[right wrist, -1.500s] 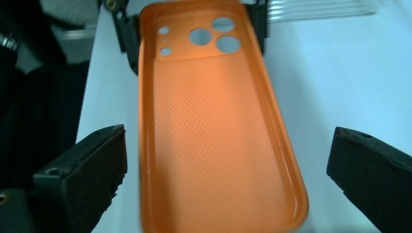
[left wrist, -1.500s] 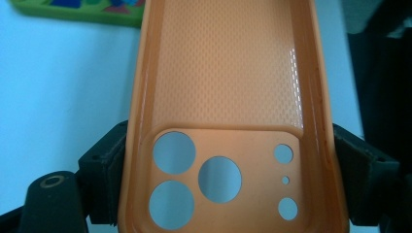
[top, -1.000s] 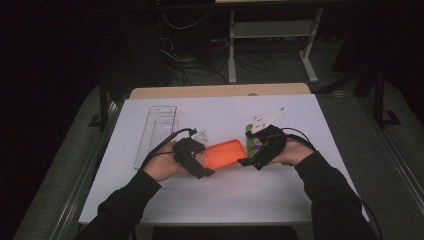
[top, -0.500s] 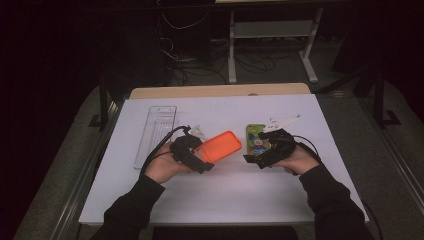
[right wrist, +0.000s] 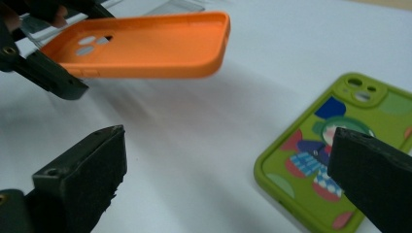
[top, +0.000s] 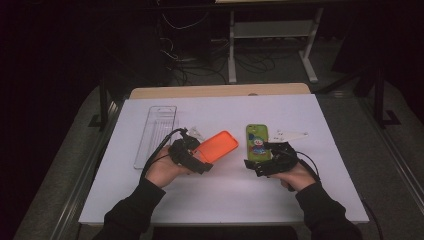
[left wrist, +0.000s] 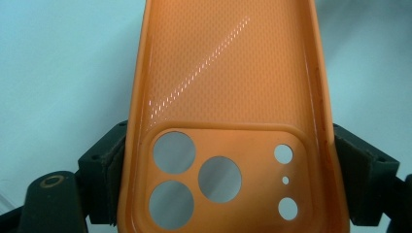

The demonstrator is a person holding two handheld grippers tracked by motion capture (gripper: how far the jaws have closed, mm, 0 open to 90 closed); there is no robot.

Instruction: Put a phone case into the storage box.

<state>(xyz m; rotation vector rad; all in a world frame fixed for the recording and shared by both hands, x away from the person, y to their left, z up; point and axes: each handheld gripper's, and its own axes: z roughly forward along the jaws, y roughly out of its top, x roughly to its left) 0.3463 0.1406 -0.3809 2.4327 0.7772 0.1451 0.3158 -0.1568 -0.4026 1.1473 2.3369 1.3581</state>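
High view first: since a moment ago the two hands have drawn apart, and the orange phone case (top: 218,146) has come away from the green phone (top: 258,141), which now lies flat on the white bench (top: 320,115). At far left sits one clear plastic tray (top: 156,135). The left hand-held gripper (top: 196,157) clamps the orange case by its camera end, lifted off the bench. The right hand-held gripper (top: 257,167) stands wide open beside the phone, holding nothing. One case, one phone, one tray.
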